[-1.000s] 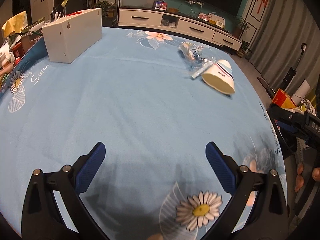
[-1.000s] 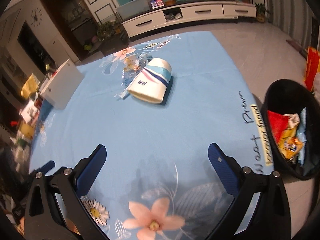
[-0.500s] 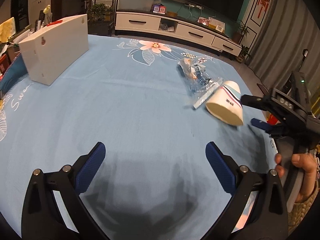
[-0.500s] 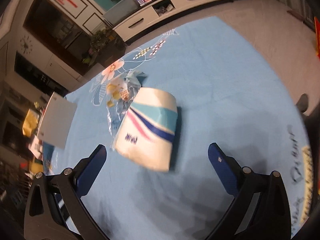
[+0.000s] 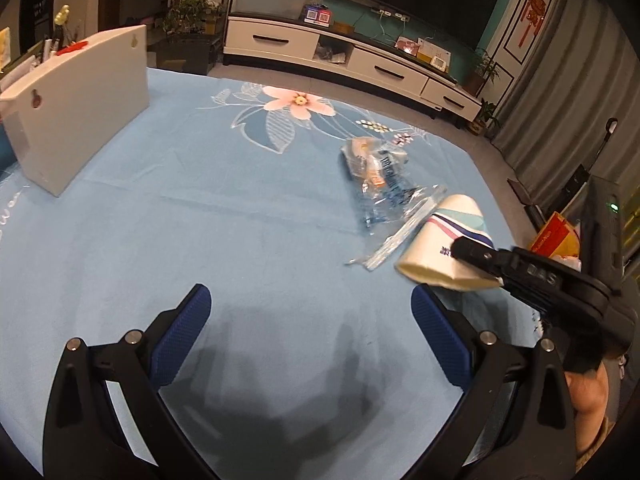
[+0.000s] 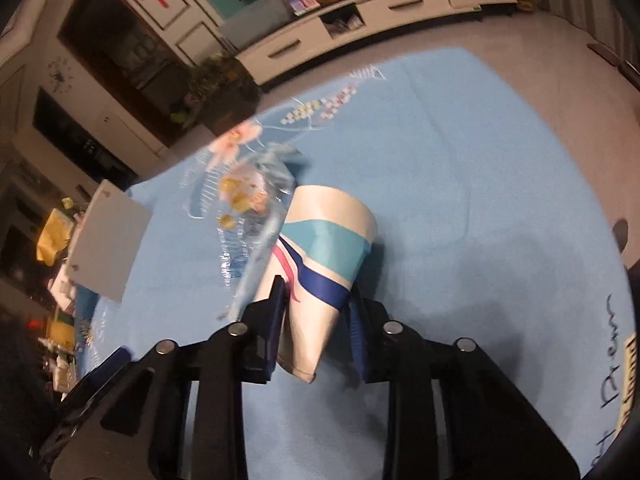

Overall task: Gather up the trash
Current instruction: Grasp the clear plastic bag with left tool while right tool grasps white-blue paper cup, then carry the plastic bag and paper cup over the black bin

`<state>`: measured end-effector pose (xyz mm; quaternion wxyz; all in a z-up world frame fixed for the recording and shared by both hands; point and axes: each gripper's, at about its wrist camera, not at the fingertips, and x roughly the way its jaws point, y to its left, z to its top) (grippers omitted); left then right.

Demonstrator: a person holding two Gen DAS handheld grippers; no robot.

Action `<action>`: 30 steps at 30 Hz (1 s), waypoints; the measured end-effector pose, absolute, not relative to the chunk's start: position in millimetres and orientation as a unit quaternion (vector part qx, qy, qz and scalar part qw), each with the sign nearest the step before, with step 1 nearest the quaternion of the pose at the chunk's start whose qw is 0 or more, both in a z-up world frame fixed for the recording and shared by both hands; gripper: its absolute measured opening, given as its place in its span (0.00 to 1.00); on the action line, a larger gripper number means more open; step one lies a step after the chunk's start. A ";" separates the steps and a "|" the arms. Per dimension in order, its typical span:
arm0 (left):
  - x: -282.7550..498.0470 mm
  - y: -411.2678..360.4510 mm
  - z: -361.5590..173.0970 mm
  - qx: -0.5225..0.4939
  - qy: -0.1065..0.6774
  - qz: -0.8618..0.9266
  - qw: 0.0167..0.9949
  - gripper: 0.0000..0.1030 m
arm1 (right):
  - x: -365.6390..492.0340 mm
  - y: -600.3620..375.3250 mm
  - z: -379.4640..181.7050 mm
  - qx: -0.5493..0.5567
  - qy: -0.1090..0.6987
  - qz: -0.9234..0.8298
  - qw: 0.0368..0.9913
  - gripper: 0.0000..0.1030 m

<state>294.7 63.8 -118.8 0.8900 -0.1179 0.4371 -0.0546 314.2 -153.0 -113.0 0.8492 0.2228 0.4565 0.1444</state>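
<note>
Nearest the right wrist camera, the right claw (image 6: 316,312) is clamped across the open end of a paper cup (image 6: 324,256) that lies on its side on the blue flowered tablecloth (image 6: 460,168) of the counter. The rim is pinched out of round between the two blue pads, and the base points away. The left wrist view hints that the mouth end is lifted a little off the cloth, but the blur leaves me unsure whether the cup is fully clear of it.

The thin paper wall is the first risk: more squeeze can fold the rim flat and let the cup slide out of the pads, and a quick swing toward a bin can do the same. Any dregs inside may spill onto the cloth, because the mouth faces the claw and tips downward.

Just beyond, a clear plastic snack bag (image 6: 248,216) with yellow pieces inside lies against the cup's left side, touching it. Lifting the cup may drag the bag along or flick it across the counter.

The left claw (image 5: 310,332) hangs wide open above bare cloth, gripping nothing, well short of the bag. Farther off, a white box (image 5: 76,116) stands at the counter's far left corner, well apart from both pieces of trash
</note>
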 end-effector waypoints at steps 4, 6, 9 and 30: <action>307.6 47.2 -120.0 -0.125 0.442 -0.074 0.885 0.97 | 294.4 -180.2 -93.7 0.210 0.418 0.123 0.875 0.18; 319.8 35.1 -121.4 -0.127 0.446 -0.084 0.882 0.97 | 285.4 -200.8 -87.9 0.216 0.404 0.110 0.882 0.18; 338.4 21.0 -121.6 -0.134 0.447 -0.094 0.879 0.97 | 276.0 -226.1 -83.0 0.228 0.391 0.100 0.886 0.18; 401.7 -26.3 -139.9 -0.112 0.475 -0.113 0.866 0.19 | 246.9 -249.1 -73.1 0.223 0.365 0.096 0.899 0.19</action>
